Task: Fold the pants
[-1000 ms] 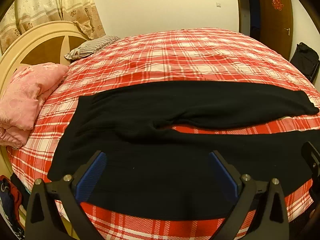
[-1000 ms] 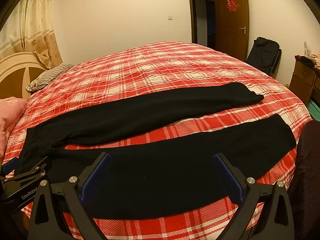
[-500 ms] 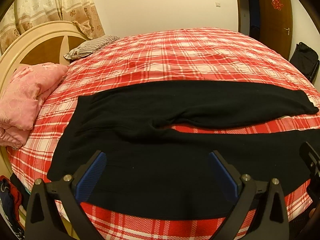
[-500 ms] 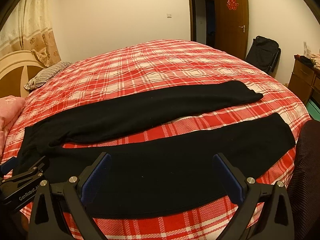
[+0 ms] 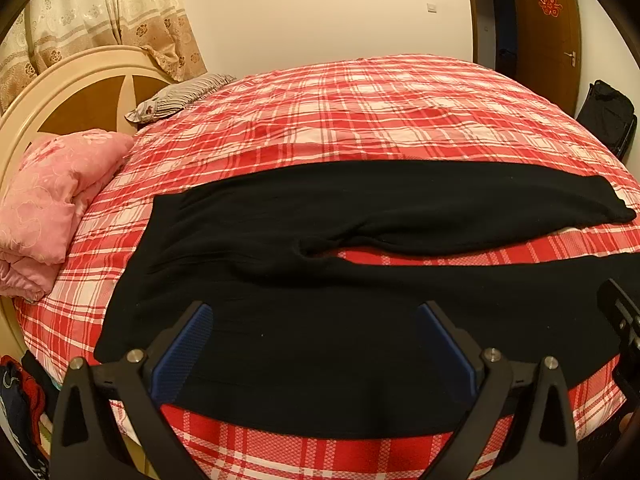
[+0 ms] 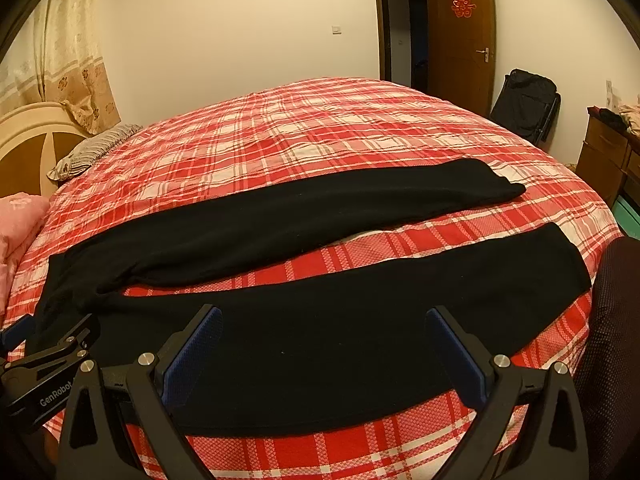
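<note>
Black pants [image 5: 280,240] lie spread flat on the red plaid bed [image 5: 360,112], waistband to the left, both legs running right with a strip of bedspread between them. My left gripper [image 5: 314,320] is open above the near leg close to the waist. My right gripper [image 6: 324,324] is open over the middle of the near leg [image 6: 360,320]; the far leg [image 6: 300,216] lies beyond it. Neither gripper holds cloth. The left gripper's body [image 6: 48,368] shows at the lower left of the right wrist view, and the right gripper's body [image 5: 624,320] at the right edge of the left wrist view.
A pink quilt [image 5: 48,208] and a striped pillow [image 5: 176,98] sit by the headboard [image 5: 80,92] on the left. A black bag [image 6: 524,104] and a wooden door [image 6: 464,32] stand past the bed's far right. A wooden dresser [image 6: 612,152] is at right.
Both views have shifted only slightly; the pants lie as before and both grippers stay open over the near leg.
</note>
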The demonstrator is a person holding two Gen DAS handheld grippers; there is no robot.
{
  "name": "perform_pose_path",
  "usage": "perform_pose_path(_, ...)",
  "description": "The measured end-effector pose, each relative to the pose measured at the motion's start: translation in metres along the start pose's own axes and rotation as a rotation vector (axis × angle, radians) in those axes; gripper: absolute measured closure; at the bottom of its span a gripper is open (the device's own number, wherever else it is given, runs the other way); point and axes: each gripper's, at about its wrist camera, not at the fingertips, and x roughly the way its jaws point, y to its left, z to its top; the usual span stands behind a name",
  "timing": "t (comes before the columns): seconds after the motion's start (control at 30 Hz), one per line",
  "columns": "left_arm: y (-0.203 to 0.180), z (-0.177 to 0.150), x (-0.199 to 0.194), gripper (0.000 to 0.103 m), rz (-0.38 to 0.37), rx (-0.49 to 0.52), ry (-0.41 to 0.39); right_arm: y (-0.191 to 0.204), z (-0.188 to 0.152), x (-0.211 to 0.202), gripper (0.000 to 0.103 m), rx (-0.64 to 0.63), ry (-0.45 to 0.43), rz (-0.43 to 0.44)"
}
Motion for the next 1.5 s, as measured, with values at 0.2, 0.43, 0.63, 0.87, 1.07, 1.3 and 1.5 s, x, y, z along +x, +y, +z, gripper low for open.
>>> perform_pose_path(0.2,-0.001,0.0,0.0,0.0,-0.001,0.001,0.0,0.0,0.0,0.002,0.001,-0.001,0.007,-0.002)
perform_pose_path(0.43,-0.002,0.0,0.001,0.0,-0.002,0.002,0.003,0.001,-0.002,0.003,0.001,-0.002,0.012,-0.001)
perform_pose_path(0.63,-0.003,-0.001,0.003,0.0,-0.001,0.005,0.008,0.001,-0.002,0.004,0.001,-0.006,0.016,-0.001)
perform_pose_path(0.87,-0.002,-0.001,0.008,0.0,0.011,0.011,0.025,0.002,-0.003,0.008,0.001,-0.005,0.029,0.0)
perform_pose_path(1.07,0.0,-0.003,0.014,0.0,0.016,0.008,0.038,0.002,-0.003,0.013,0.001,-0.008,0.041,-0.002)
perform_pose_path(1.3,0.004,-0.001,0.023,0.0,0.015,0.009,0.054,0.002,0.004,0.022,0.001,-0.023,0.049,0.019)
perform_pose_path(1.5,0.023,0.003,0.039,0.0,0.015,-0.009,0.098,0.015,0.025,0.038,0.001,-0.139,0.068,0.063)
